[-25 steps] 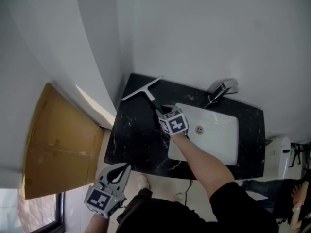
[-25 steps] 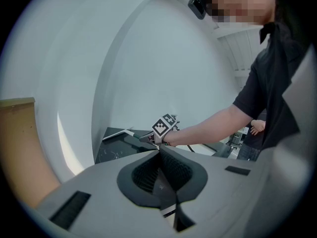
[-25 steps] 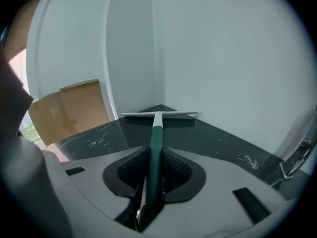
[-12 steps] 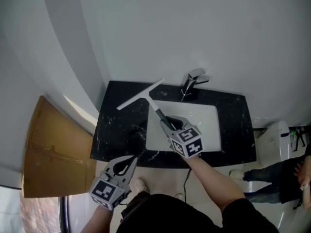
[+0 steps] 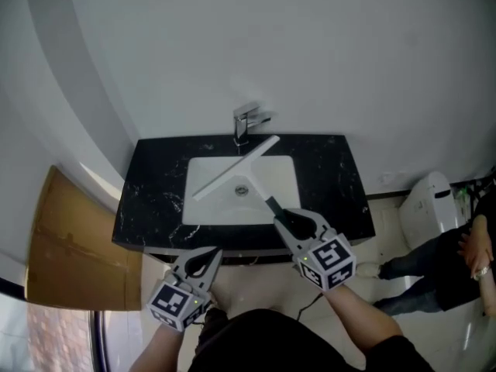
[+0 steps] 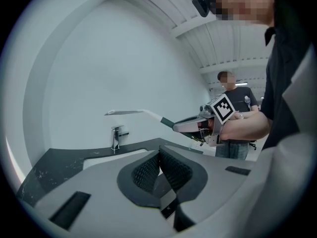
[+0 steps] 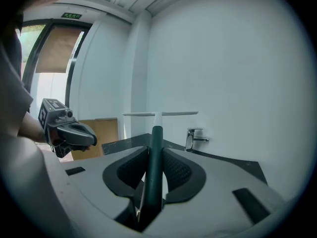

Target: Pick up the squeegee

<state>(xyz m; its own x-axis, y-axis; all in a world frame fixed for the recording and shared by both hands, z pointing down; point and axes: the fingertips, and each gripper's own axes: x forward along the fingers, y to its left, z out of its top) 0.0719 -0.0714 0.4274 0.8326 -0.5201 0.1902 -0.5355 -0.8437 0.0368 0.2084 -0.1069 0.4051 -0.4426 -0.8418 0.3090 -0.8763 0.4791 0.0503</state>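
The squeegee (image 5: 235, 169) has a long white blade and a dark green handle. It hangs in the air above the white sink basin (image 5: 203, 209), blade slanting toward the tap. My right gripper (image 5: 280, 214) is shut on the handle's end, near the counter's front edge. In the right gripper view the handle (image 7: 156, 143) runs straight out between the pads to the level blade (image 7: 159, 114). My left gripper (image 5: 215, 253) hovers in front of the counter, left of the right one, shut with nothing in it (image 6: 159, 152). From there the squeegee (image 6: 130, 112) shows at mid-height.
A black marble counter (image 5: 155, 200) holds the basin, with a chrome tap (image 5: 246, 121) at the back against a white wall. A brown board (image 5: 70, 239) leans at the left. A white toilet (image 5: 426, 200) and another person (image 5: 453, 258) are at the right.
The right gripper has lifted the squeegee off the counter's left part and drawn it back over the basin. The left gripper has risen and come closer to the counter's front.
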